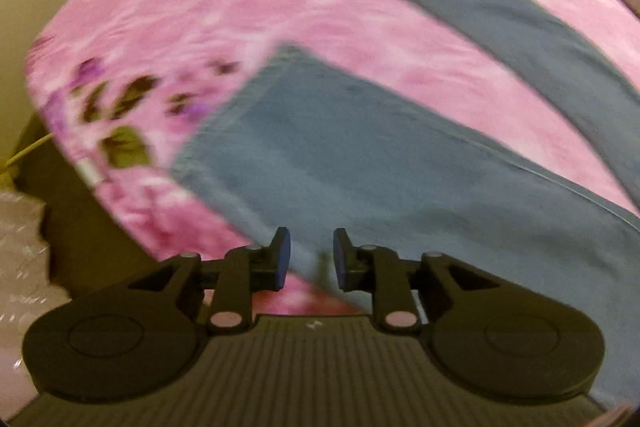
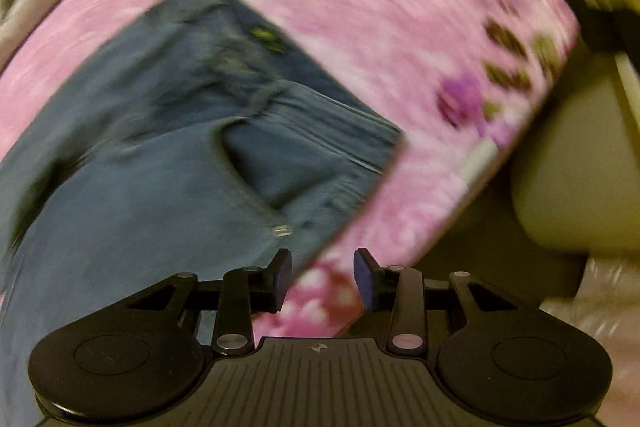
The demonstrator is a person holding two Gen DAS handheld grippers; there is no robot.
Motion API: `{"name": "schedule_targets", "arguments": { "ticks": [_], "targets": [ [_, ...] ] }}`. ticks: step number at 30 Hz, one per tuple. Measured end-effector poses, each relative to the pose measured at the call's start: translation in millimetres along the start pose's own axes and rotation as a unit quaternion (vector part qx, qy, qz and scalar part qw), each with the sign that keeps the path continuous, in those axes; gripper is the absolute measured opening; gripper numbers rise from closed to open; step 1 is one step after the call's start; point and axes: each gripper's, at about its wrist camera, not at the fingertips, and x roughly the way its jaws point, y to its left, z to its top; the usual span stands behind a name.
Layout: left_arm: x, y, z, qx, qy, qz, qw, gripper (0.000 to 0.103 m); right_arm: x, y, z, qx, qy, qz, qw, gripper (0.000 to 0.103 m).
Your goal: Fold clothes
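- Left gripper (image 1: 311,258): jaws apart, moderate gap, nothing between them. Pads hang over the near edge of one jeans (image 1: 360,163) leg; contact with the cloth can't be judged, frame is motion-blurred.
- Right gripper (image 2: 322,279): jaws apart, gap a bit wider than the left's, empty. Left finger (image 2: 282,277) sits over the jeans' waistband corner, right finger over bare pink sheet (image 2: 380,27).
- Jeans lie flat on the pink floral sheet. Left wrist view: two legs spread apart, hems pointing away. Right wrist view: waist end, front pocket and rivet just ahead of the gripper.
- Sheet edge with purple flower print (image 2: 460,99) to the right of the waistband.
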Motion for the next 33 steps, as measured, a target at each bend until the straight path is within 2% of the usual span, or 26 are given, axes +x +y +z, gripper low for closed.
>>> {"name": "schedule_targets", "arguments": {
  "ticks": [4, 7, 12, 17, 22, 27, 33],
  "targets": [
    [-48.8, -49.4, -3.5, 0.088, -0.009, -0.05, 0.9948, 0.02, -41.8, 33.4, -6.2, -0.065, -0.013, 0.04, 0.997, 0.038],
    [-95.3, -81.5, -6.3, 0.146, -0.025, -0.073, 0.9863, 0.025, -61.5, 55.6, -12.1, -0.085, 0.007, 0.067, 0.994, 0.039],
    [-161.7, -109.6, -18.1, 0.165, -0.057, -0.096, 0.9799, 0.029, -91.4, 86.2, -20.4, -0.119, 0.027, 0.108, 0.987, 0.04],
    [-208.1, -126.1, -45.1, 0.16, -0.091, -0.083, 0.9795, 0.031, -117.7, 94.9, -21.6, -0.191, 0.0, 0.116, 0.975, 0.04],
    [-239.7, -127.6, -88.4, 0.146, -0.1, -0.074, 0.9814, 0.031, -139.6, 68.7, -28.6, -0.251, -0.02, 0.122, 0.96, 0.04],
    [-270.4, -129.2, -146.4, 0.138, -0.121, -0.059, 0.9813, 0.031, -147.1, 21.3, -34.9, -0.264, -0.012, 0.125, 0.956, 0.04],
    [-297.1, -122.8, -206.3, 0.117, -0.127, -0.06, 0.9831, 0.032, -153.8, -21.7, -46.7, -0.28, 0.0, 0.137, 0.95, 0.04]
  ]
}}
